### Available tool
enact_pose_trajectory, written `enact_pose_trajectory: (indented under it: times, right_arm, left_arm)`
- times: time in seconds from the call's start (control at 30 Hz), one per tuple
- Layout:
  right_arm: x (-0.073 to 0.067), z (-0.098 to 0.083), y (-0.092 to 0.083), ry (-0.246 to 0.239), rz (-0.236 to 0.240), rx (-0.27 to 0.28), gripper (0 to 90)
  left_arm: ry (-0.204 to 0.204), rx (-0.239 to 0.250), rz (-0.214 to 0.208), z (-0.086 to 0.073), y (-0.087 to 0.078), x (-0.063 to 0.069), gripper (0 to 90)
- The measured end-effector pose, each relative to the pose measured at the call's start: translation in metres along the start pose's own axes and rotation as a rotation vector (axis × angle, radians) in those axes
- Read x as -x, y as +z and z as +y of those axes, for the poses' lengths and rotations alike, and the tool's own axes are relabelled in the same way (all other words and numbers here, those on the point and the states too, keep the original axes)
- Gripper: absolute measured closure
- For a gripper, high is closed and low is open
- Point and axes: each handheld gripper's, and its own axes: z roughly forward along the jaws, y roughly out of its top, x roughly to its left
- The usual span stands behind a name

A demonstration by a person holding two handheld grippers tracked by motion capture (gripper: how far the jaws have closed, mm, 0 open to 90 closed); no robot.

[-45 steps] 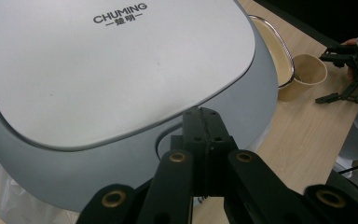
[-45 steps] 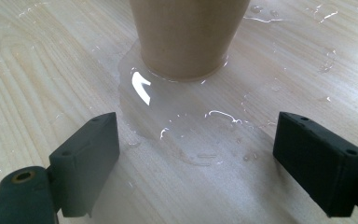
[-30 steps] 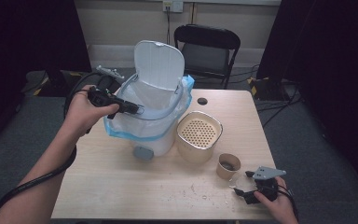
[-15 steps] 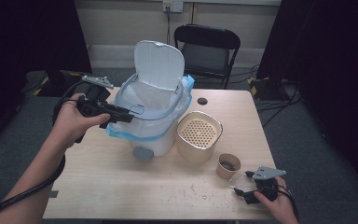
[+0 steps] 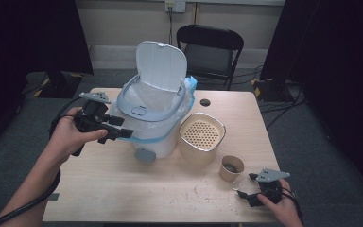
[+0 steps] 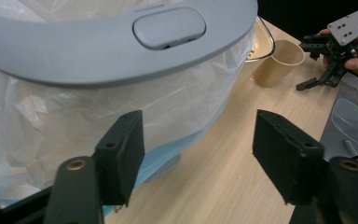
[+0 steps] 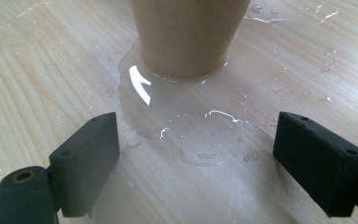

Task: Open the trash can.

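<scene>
My left gripper (image 5: 118, 134), its jaws just opening with nothing between them, sits at the near left side of the lined bin (image 5: 153, 124) on the desk (image 5: 123, 189). I should keep clear of the thin bag (image 6: 65, 121) so it doesn't snag. My right gripper (image 5: 246, 191) rests apart by the paper cup (image 5: 230, 168), beside a wet patch (image 7: 191, 126). A folding chair (image 5: 210, 52) stands beyond, against a pale wall.

The bin (image 5: 153, 118) is smooth matt plastic with a thin, crinkled liner (image 6: 74, 112); at 4 o'clock, the wood-grain table (image 7: 37, 70) glistens wet.
</scene>
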Motion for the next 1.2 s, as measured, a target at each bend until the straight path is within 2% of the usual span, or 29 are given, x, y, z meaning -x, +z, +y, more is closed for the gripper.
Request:
enact_pose_trajectory:
  times: [0.07,0.2,0.37,0.57,0.63,0.77,0.97,1.2]
  right_arm:
    - [0.000,0.000,0.000,-0.001,-0.002,-0.002,13.5]
    - [0.000,0.000,0.000,-0.001,0.001,-0.002,13.4]
    - [0.000,0.000,0.000,-0.002,0.000,-0.002,13.4]
    - [0.000,0.000,0.000,-0.003,0.002,-0.003,13.2]
    - [0.001,0.000,0.000,-0.005,0.002,-0.003,13.2]
    - [0.001,0.000,0.000,-0.007,0.001,-0.005,13.1]
    - [0.001,0.000,0.000,-0.007,-0.001,-0.005,13.0]
    - [0.001,0.000,0.000,-0.007,-0.001,-0.006,13.0]
  left_arm:
    - [-0.018,0.003,-0.008,-0.005,0.002,-0.001,27.7]
    - [-0.010,0.019,-0.029,-0.017,0.006,-0.004,23.8]
    - [-0.030,0.018,-0.038,-0.029,0.011,-0.008,23.9]
    - [-0.032,0.012,-0.034,-0.039,0.015,-0.010,23.9]
    - [-0.012,0.008,-0.020,-0.044,0.018,-0.010,23.8]
    - [-0.009,0.013,-0.027,-0.051,0.023,-0.011,21.5]
    - [0.004,-0.011,-0.040,-0.064,0.036,-0.012,20.5]
    - [0.011,-0.014,-0.041,-0.077,0.052,-0.016,20.2]
